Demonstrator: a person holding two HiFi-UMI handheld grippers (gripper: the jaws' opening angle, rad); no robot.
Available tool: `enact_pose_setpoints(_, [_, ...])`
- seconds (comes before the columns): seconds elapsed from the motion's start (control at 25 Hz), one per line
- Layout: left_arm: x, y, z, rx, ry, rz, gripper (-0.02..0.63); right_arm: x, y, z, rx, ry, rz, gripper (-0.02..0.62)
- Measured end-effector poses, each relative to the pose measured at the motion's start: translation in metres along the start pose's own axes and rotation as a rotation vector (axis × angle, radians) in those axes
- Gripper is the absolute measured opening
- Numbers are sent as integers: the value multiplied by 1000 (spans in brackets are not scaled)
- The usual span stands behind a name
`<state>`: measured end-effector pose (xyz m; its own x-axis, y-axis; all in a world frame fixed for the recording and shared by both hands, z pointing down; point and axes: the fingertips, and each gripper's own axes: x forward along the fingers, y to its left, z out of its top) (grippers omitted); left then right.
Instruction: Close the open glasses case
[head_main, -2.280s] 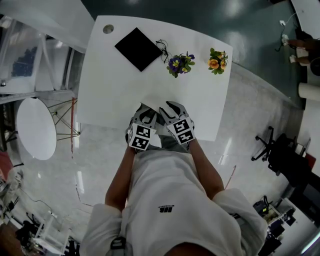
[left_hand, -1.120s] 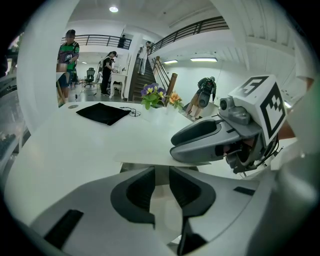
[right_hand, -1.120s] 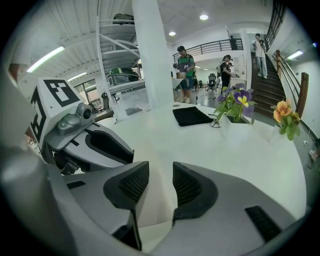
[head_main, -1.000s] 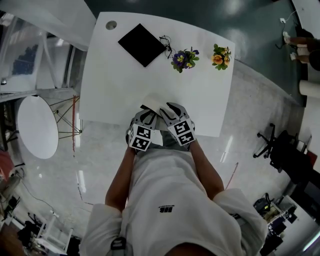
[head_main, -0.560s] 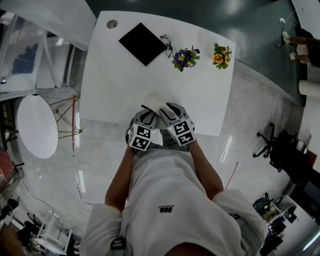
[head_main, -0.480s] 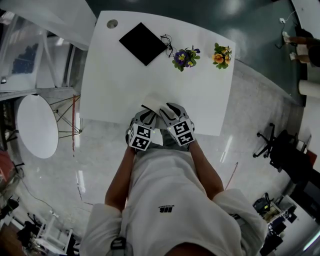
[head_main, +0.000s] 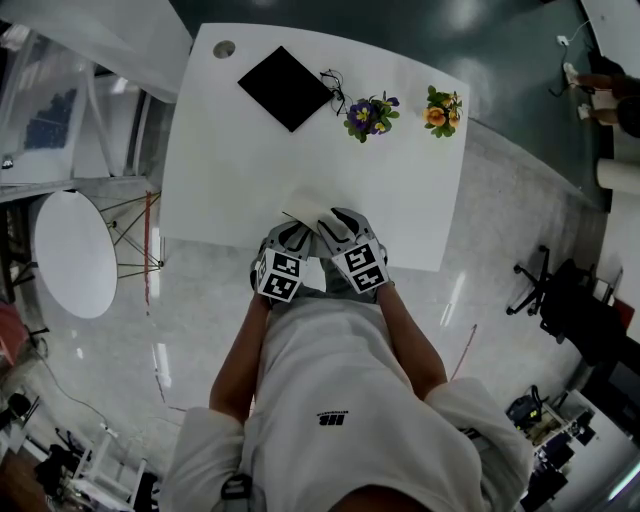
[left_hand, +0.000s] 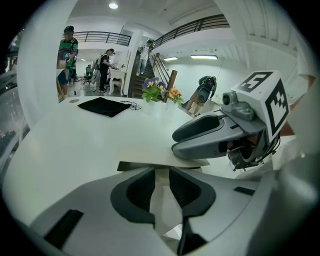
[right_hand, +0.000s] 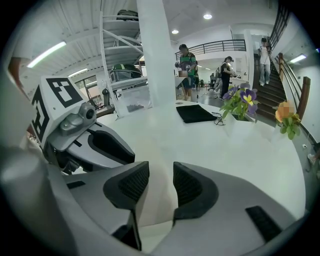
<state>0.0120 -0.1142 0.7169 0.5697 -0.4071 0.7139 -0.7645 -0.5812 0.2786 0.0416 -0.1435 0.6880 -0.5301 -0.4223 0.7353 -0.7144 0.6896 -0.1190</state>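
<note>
closing stage at the near edge of the white table (head_main: 240, 160): a person works a cream, flat-folding glasses case (head_main: 303, 206) with two hand-held grippers set side by side at the middle of that edge. the left gripper (head_main: 294, 230) has its fingers drawn in on a cream panel of the case, which fills the narrow gap between them in the left gripper view. just ahead of them the case's top flap (left_hand: 160, 162) lies nearly level. the right gripper (head_main: 336, 216) rests across that flap, its fingers a little apart with cream surface showing through the gap, so it appears to press down rather than pinch. over the past two seconds little has shifted: both grippers have stayed bunched over the case and the flap has stayed low. that suggests the fold is all but made and only seating the flap remains. a black square mat (head_main: 285, 88), purple flowers (head_main: 367, 116) and orange flowers (head_main: 445, 108) stand well apart along the far edge.
</note>
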Motion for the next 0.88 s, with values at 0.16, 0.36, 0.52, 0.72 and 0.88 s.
enact_pose_setpoints(0.16, [0, 0, -4, -3, 10, 0, 101, 0, 1, -2, 0, 3, -3, 156])
enact_pose_setpoints(0.36, [1, 1, -7, 0, 17, -1, 101, 1, 2, -4, 0, 7, -7, 161])
enact_pose_setpoints(0.52, [2, 3, -12, 1, 28, -1, 103, 4, 3, -7, -2, 11, -13, 171])
enact_pose_setpoints(0.72, [2, 2, -15, 4, 37, -6, 103, 4, 4, -9, -6, 19, -21, 184])
enact_pose_setpoints(0.88, [1, 2, -16, 8, 40, -9, 104, 4, 5, -11, -9, 20, -29, 186])
